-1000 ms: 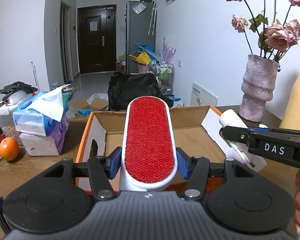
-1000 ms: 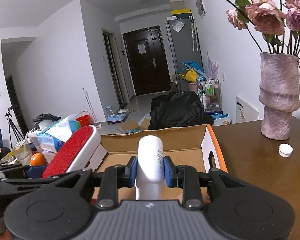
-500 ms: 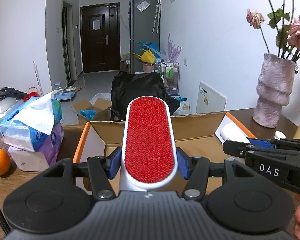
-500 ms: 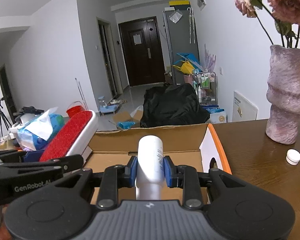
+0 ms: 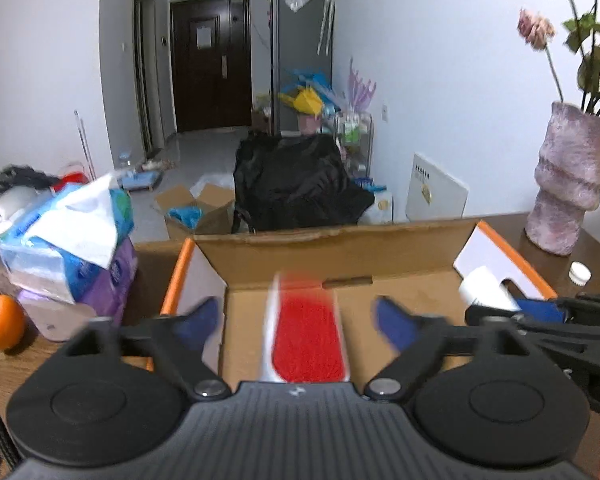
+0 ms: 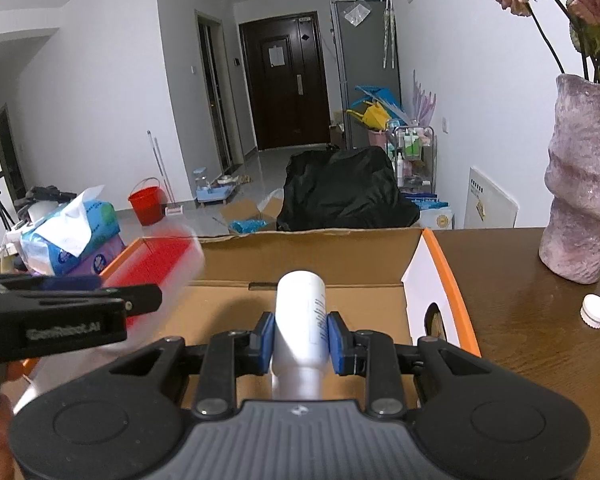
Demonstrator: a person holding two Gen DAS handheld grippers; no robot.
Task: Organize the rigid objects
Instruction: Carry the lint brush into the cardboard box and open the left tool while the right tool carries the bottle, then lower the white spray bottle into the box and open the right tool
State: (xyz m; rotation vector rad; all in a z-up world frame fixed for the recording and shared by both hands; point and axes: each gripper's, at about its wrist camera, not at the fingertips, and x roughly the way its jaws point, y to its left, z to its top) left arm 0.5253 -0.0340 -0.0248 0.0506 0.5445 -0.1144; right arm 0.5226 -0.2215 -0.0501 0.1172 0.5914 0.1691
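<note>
Opening at lower centre of the left wrist view, my left gripper [image 5: 300, 322] spreads its blue pads clear of the red lint brush [image 5: 308, 332], which shows blurred between them, untouched, over the cardboard box [image 5: 332, 246]. Right edge: my right gripper [image 5: 512, 306] with the white bottle [image 5: 482, 288]. Left: tissue packs [image 5: 64, 236], orange [image 5: 2, 322]. Upper right: vase [image 5: 568, 184].

Right wrist view, lower centre: my right gripper [image 6: 301, 330] clenched on the white bottle [image 6: 302, 316], over the box [image 6: 312, 252]. Left: my left gripper [image 6: 100, 300], brush [image 6: 156, 260] a red blur beside it. Right: vase [image 6: 580, 184], white cap [image 6: 595, 310] on the table [image 6: 520, 312].
</note>
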